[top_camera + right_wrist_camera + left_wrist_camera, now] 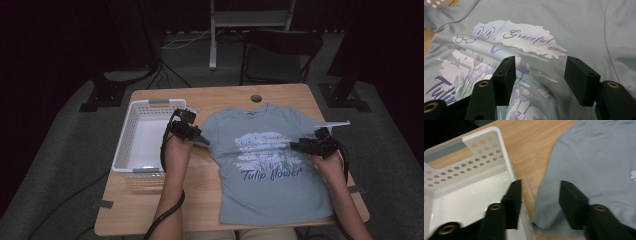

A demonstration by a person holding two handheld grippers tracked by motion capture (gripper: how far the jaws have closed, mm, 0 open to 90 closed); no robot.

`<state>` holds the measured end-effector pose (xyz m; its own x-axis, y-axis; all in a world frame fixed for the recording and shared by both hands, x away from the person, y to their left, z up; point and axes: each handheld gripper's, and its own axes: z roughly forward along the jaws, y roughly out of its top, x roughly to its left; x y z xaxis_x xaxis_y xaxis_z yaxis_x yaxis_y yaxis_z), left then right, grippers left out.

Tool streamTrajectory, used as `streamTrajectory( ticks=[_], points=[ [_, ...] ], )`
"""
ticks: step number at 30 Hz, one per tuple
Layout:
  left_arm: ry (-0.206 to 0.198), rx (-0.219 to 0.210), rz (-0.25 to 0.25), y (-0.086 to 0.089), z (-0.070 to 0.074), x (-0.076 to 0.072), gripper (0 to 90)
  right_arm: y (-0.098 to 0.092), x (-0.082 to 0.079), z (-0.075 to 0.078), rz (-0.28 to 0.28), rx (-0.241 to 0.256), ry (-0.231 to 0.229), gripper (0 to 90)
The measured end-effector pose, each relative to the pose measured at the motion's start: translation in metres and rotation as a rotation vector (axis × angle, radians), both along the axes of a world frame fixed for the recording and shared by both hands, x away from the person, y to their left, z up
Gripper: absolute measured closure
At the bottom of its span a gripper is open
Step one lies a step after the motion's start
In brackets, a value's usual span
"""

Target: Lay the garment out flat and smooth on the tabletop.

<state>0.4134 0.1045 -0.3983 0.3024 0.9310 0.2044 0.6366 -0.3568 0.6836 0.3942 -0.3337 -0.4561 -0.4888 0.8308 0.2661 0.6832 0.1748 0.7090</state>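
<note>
- T-shirt (272, 165) is the main thing here: light blue-grey, spread flat and face up on the wooden table (200, 195), collar pointing away from the person, hem at the near edge. The print has purple tulips with "Graceful" above and "Tulip flower" below
- white plastic basket (131, 131) sits on the left part of the table, just beside the shirt's sleeve. Perforated walls, grey strips at the handles, and as far as I can see nothing in it, just the bare white bottom
- left gripper (189, 131) hangs over the strip between the basket's right wall and the shirt's sleeve. In the left gripper view its jaws stand wide apart with nothing between them: one jaw is over the basket's rim (506, 162), the other over the sleeve (571, 170). Can't tell if either actually touches
- right gripper (300, 146) is at the shirt's right side, pointing in toward the print. In the right gripper view its jaws are also spread wide, holding nothing, right over the tulip print (524, 72); whether they rest on the fabric I can't say
- a black folding chair (280, 52) stands past the far edge of the table
</note>
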Motion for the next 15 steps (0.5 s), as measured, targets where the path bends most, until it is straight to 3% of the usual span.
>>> streamTrajectory(
  ticks=[4, 6, 8, 13, 15],
  points=[
    [-0.002, -0.018, -0.027, -0.006, -0.002, -0.001, 47.9, 0.001, 0.000, 0.001, 0.004, -0.002, 0.000, 40.9],
    [0.009, -0.049, -0.096, -0.018, -0.002, -0.005, 47.9, 0.002, -0.001, 0.001, 0.007, 0.000, 0.001, 40.6],
    [0.005, -0.057, -0.132, -0.029, -0.002, -0.008, 47.9, 0.003, -0.001, 0.001, 0.010, -0.003, 0.000, 40.3],
    [0.025, -0.159, -0.274, -0.066, -0.011, -0.017, 47.9, 0.008, -0.002, 0.002, 0.009, -0.010, -0.009, 38.0],
    [0.021, -0.169, -0.276, -0.072, -0.014, -0.017, 47.9, 0.010, -0.002, 0.003, 0.000, -0.006, -0.014, 36.3]
  ],
)
